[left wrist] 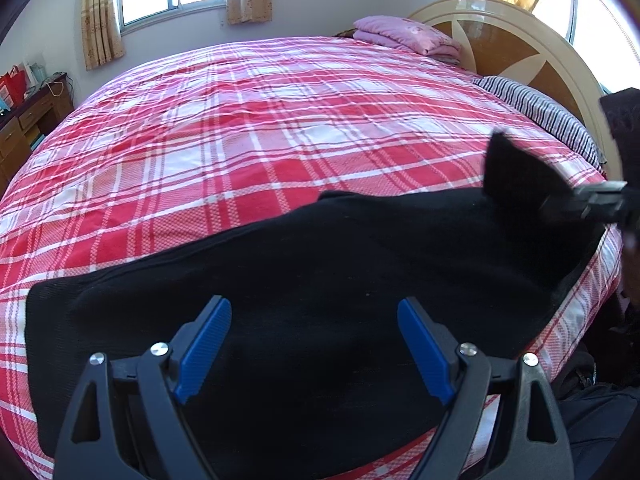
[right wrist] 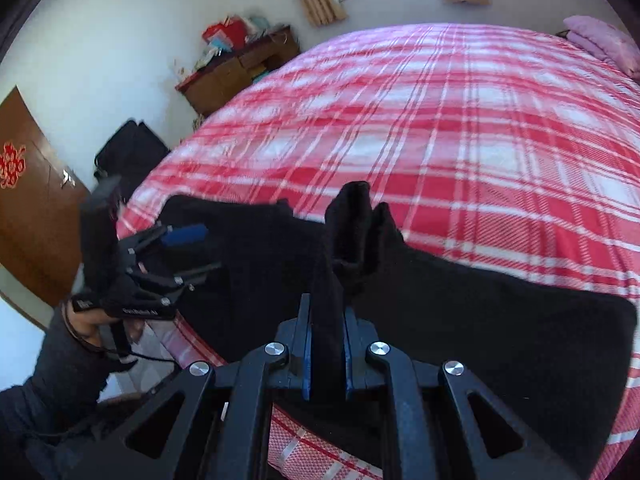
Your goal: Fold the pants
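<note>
Black pants [left wrist: 320,264] lie across the near edge of a bed with a red and white plaid cover [left wrist: 248,128]. My left gripper [left wrist: 314,312] is open and hovers just above the pants, holding nothing. My right gripper [right wrist: 327,312] is shut on a bunched end of the pants [right wrist: 352,232], lifted off the bed. In the left wrist view that lifted end [left wrist: 516,172] stands up at the right, pinched by the right gripper [left wrist: 560,202]. In the right wrist view the left gripper [right wrist: 200,248] shows open at the left, over the pants' far end.
A folded pink blanket [left wrist: 404,34] and a striped pillow [left wrist: 540,108] lie by the wooden headboard [left wrist: 500,44]. A wooden desk with clutter [right wrist: 240,68] stands past the foot of the bed. A black bag [right wrist: 128,148] and a brown door [right wrist: 32,208] are at the left.
</note>
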`<state>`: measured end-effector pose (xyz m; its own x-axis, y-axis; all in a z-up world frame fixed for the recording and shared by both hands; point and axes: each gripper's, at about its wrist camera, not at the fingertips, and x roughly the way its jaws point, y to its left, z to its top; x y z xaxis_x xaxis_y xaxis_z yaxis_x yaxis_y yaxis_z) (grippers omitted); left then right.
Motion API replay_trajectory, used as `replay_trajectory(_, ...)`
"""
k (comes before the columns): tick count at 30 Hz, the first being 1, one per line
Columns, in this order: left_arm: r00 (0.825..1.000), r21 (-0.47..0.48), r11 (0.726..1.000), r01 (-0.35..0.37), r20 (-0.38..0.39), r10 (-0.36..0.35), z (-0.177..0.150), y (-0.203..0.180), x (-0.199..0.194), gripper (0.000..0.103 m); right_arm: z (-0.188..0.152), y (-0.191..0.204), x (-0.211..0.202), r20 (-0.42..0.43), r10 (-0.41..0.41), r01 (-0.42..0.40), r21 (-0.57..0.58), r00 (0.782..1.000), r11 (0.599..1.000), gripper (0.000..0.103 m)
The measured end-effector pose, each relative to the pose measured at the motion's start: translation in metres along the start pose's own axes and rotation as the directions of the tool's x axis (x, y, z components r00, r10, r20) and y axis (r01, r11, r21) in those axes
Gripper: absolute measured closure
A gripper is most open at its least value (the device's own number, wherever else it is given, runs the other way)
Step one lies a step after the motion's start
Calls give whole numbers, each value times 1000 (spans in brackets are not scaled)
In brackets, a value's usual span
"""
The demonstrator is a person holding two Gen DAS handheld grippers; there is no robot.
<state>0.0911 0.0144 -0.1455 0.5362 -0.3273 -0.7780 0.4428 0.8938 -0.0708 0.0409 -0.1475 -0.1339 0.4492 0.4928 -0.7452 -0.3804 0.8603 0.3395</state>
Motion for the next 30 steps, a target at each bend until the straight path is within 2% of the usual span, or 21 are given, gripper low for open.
replay_trajectory(2,1000,-5,1000,22,-2,-22,0,-3,1,15,-4,0,20,-53,8,-8,4,999,1000,86)
replay_trajectory(4,999,-6,999,41,-2,-41,-1,-7,1,15,-8,-2,34,-100,27,-26,14,995,1000,72)
replay_trajectory(5,999,-5,999,52,-1,-52,-1,-9,1,15,-10,-2,37,-112,42,-40,14,993,999,59)
replay_trajectory(6,998,-7,998,68,-1,-68,0,-12,2,15,-12,-1,36,-118,57,-57,6,991,998,51)
replay_trajectory(8,994,-17,994,106,0,-106,0,-17,4,15,-12,1,25,-108,64,-66,-14,992,998,47)
replay_trajectory(12,983,-22,983,184,-7,-184,3,-35,12,15,-11,-10,-10,-49,36,-36,-6,998,999,47)
replay_trajectory(16,968,-20,967,253,11,-252,11,-57,17,16,-23,-41,-53,8,-100,100,39,995,994,47)
replay_trajectory(17,961,-25,960,278,12,-277,14,-63,20,18,-27,-47,-60,21,-132,130,50,991,990,47)
replay_trajectory(19,947,-46,946,322,2,-322,18,-72,27,32,-39,-63,-77,45,-173,168,87,984,982,47)
replay_trajectory(20,940,-55,939,340,-10,-341,20,-79,32,33,-46,-70,-84,60,-189,182,109,980,977,47)
replay_trajectory(23,947,-53,945,322,-9,-322,22,-87,37,33,-57,-73,-89,81,-222,213,106,972,971,47)
replay_trajectory(26,958,-89,954,286,27,-285,23,-76,33,33,-55,-55,-81,70,-187,185,43,980,982,47)
replay_trajectory(27,969,-100,964,248,49,-244,24,-69,28,33,-53,-45,-76,69,-174,173,15,982,985,47)
replay_trajectory(30,974,-158,962,223,81,-213,23,-46,22,33,-47,-11,-49,40,-129,131,-79,991,988,47)
